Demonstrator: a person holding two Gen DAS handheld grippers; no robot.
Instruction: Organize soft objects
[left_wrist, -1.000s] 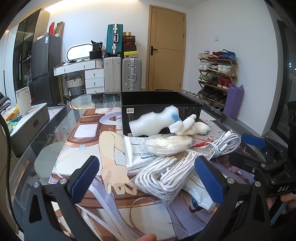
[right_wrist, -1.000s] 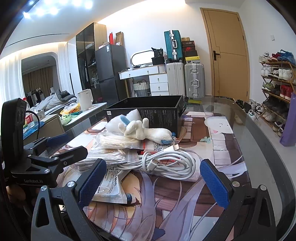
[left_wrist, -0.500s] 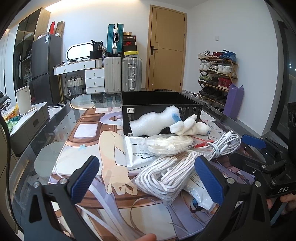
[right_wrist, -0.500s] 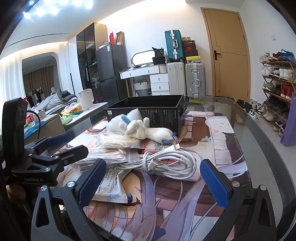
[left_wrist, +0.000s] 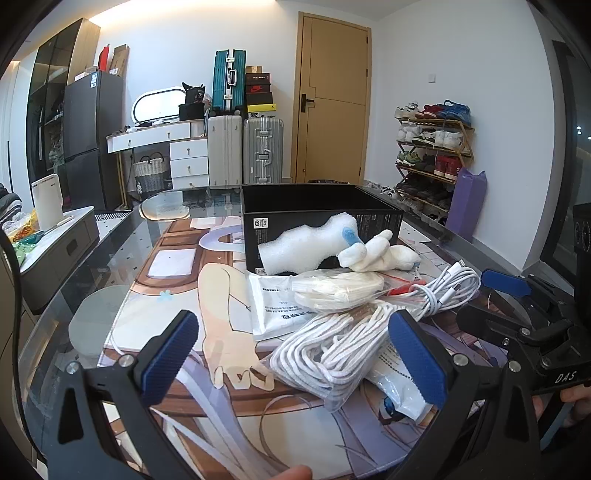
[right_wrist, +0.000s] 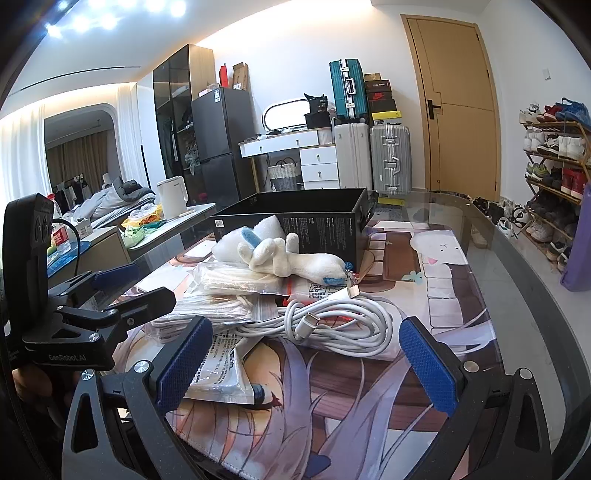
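Left claw (left_wrist: 293, 354) spread wide, empty, hovering low over the near edge of the printed mat (left_wrist: 159, 317) on the glass table (left_wrist: 92, 266). Right claw (right_wrist: 304, 358) likewise wide and empty, held just beside it; each visible in the other's view, the right one at (left_wrist: 517, 314), the left one at (right_wrist: 110, 295).

Soft things heaped together mid-mat, in front of an open black box (left_wrist: 317, 210):
- white foam piece (left_wrist: 306, 247) leaning against the box's front wall;
- cream plush toy (left_wrist: 380, 254) lying just beside the foam, touching it, a blue patch between them;
- flat bag of white cloth (left_wrist: 340, 288) resting on a printed sachet (left_wrist: 273, 306);
- bagged white rope bundle (left_wrist: 332, 350) nearest the left claw, partly behind its right finger pad;
- coiled white charging cable (right_wrist: 332, 325) directly ahead of the right claw, plugs uppermost;
- another printed sachet (right_wrist: 218, 373) at the mat's near edge, partly behind the right claw's left pad.

Around: suitcases (left_wrist: 243, 147), a white dresser (left_wrist: 177, 147), a wooden door (left_wrist: 332, 103), a shoe rack (left_wrist: 432, 147) and a purple bag (left_wrist: 465, 203) along the far wall; a white kettle (right_wrist: 171, 197) on a side counter.
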